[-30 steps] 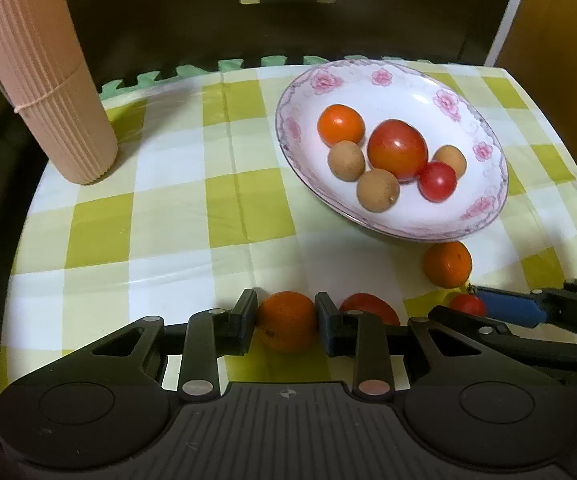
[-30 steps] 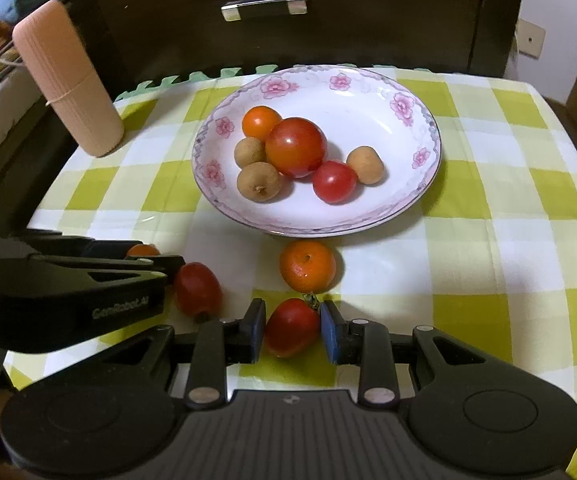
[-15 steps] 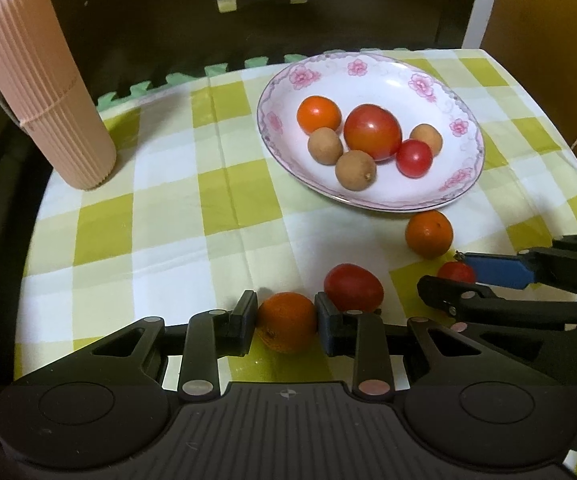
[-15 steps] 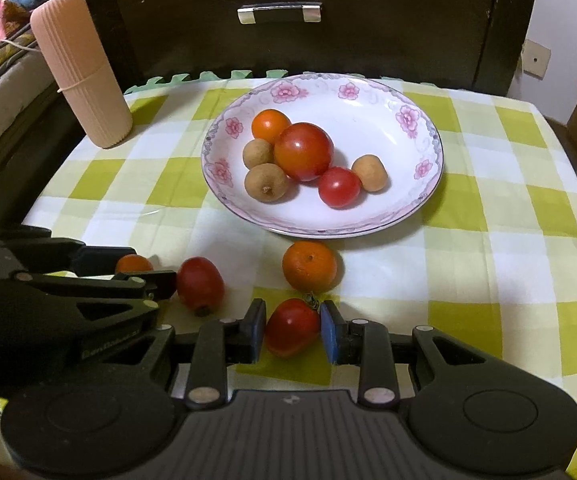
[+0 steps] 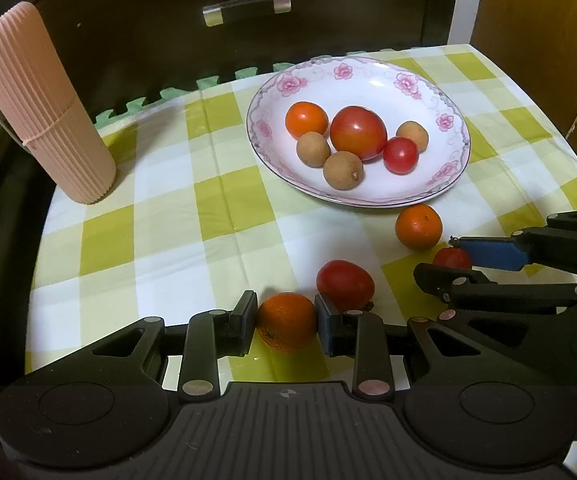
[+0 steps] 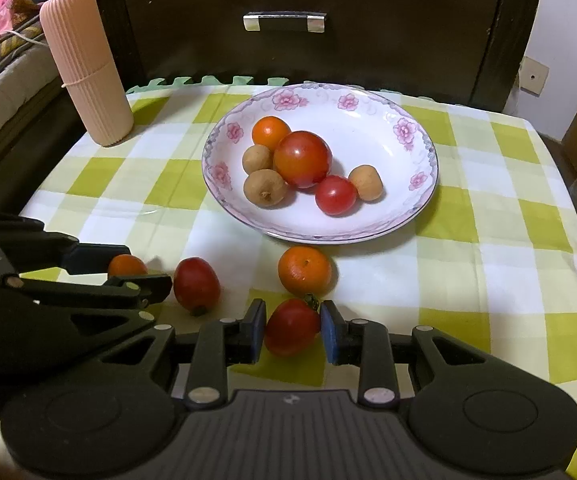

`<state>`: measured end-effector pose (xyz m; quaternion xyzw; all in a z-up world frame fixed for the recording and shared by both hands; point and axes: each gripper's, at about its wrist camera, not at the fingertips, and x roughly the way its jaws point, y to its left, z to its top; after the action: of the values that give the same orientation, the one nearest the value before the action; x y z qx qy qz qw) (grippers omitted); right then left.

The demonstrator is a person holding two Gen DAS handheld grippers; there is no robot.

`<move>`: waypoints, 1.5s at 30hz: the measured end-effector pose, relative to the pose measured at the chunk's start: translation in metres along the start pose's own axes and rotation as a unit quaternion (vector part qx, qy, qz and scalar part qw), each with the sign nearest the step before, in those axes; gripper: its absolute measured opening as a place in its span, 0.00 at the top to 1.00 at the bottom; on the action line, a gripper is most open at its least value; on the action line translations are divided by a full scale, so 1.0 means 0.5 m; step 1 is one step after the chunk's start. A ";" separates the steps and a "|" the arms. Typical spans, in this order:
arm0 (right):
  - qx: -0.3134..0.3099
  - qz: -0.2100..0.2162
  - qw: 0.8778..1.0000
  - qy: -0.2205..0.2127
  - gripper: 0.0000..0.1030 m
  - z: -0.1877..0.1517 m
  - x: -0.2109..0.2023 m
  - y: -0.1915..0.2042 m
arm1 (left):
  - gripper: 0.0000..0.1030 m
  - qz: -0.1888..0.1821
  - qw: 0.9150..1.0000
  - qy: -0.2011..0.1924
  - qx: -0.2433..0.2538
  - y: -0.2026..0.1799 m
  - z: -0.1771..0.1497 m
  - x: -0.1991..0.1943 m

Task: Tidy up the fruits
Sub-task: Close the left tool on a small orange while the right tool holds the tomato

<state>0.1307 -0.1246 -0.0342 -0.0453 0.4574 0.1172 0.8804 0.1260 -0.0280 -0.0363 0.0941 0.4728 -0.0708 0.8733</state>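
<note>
A small orange [image 5: 286,322] is gripped between the closed jaws of the left claw [image 5: 286,320], and a red tomato with a green stem [image 6: 292,327] is clamped in the same way by the right claw [image 6: 293,330], both fruits being held low over the checked cloth [image 6: 500,216] of the bench. Between the two claws a loose oval tomato [image 6: 196,285] is seen on the cloth, and a second orange [image 6: 305,270] is found just in front of the flowered plate [image 6: 400,216]. On the plate, a large tomato [image 6: 302,159], a small tomato [image 6: 335,195], an orange fruit [image 6: 269,133] and three brown longans [image 6: 265,187] are gathered, while a ribbed pink cylinder [image 6: 86,68] is stood upright at the far left corner.
</note>
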 end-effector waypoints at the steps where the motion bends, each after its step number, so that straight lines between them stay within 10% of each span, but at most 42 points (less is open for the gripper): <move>1: 0.000 0.000 1.000 -0.001 0.72 -0.001 -0.002 0.000 | 0.62 0.001 1.000 -0.001 0.001 0.000 0.000 -0.001; 45: 0.000 -0.011 0.999 -0.049 0.72 0.024 -0.049 0.004 | 0.62 0.015 0.998 -0.054 -0.003 0.007 0.013 -0.050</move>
<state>0.1261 -0.1243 -0.0073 -0.0439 0.4134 0.1098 0.9029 0.1186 -0.0254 -0.0115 0.0947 0.4233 -0.0610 0.8989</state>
